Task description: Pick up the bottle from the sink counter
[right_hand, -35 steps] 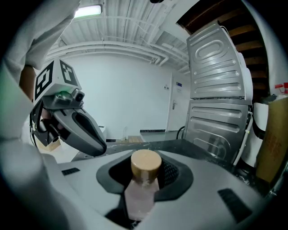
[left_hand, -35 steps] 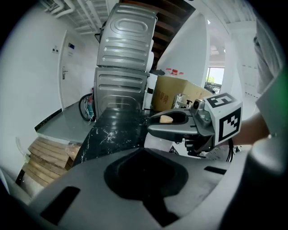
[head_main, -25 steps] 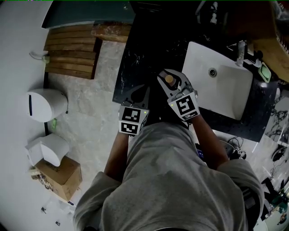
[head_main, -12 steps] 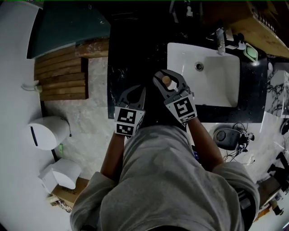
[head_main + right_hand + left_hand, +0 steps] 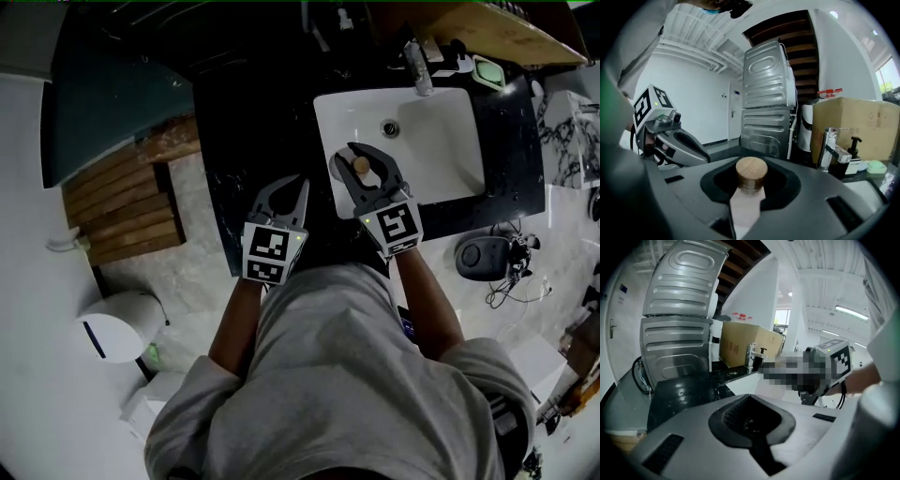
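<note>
A pale bottle with a round wooden cap (image 5: 361,166) stands upright between the jaws of my right gripper (image 5: 357,150), which is shut on it below the cap. In the right gripper view the bottle (image 5: 751,174) fills the hollow of the right gripper (image 5: 753,161). It hangs over the left edge of the white sink (image 5: 436,141). My left gripper (image 5: 280,186) is beside it to the left, over the black counter (image 5: 248,122), shut with nothing in it. The left gripper view shows the same: the left gripper (image 5: 750,396) has its jaws together and an empty hollow.
A chrome faucet (image 5: 416,54) and a green soap dish (image 5: 487,70) sit behind the sink. Wooden slats (image 5: 122,206) lie on the floor to the left, near a white bin (image 5: 117,325). A black device with cables (image 5: 483,253) lies at the right. A person's grey-shirted torso fills the foreground.
The view has swung, and both grippers now sit further right against the counter. The held bottle has gone from over the black counter to the sink's left edge. The jaws have not visibly changed.
</note>
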Demonstrator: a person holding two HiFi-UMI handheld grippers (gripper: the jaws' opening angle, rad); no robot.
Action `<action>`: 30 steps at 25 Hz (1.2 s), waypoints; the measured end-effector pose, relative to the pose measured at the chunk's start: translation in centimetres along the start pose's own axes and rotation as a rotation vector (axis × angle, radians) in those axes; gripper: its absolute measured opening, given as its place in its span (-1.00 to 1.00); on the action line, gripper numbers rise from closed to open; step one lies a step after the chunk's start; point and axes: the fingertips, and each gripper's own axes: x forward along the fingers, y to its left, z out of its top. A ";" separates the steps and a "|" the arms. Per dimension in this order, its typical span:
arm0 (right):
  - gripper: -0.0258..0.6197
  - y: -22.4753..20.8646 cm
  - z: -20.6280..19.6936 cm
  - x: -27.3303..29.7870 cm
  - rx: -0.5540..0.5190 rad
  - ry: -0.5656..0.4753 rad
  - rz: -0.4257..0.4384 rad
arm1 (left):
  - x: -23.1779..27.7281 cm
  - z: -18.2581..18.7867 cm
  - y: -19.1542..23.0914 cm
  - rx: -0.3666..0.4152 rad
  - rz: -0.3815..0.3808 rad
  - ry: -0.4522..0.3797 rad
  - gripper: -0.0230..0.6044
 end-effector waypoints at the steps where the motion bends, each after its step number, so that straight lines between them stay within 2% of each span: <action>1: -0.57 -0.6 -0.1 -0.3 0.015 0.004 -0.029 | 0.2 0.4 -0.2 0.016 -0.021 -0.008 -0.88; 6: -0.57 -4.0 -0.5 -2.2 0.029 0.015 -0.158 | 1.6 1.4 -1.2 0.071 -0.096 -0.030 -0.88; 12: -0.57 -7.1 0.1 -4.8 0.023 0.000 -0.213 | 3.2 2.4 -2.9 0.069 -0.115 -0.049 -0.89; 20: -0.57 -10.4 0.3 -7.1 -0.009 -0.015 -0.170 | 6.9 3.9 -6.6 0.040 -0.078 -0.067 -0.89; 30: -0.57 -14.4 0.3 -10.8 -0.013 -0.061 -0.092 | 10.5 6.6 -12.5 0.013 0.025 -0.075 -0.89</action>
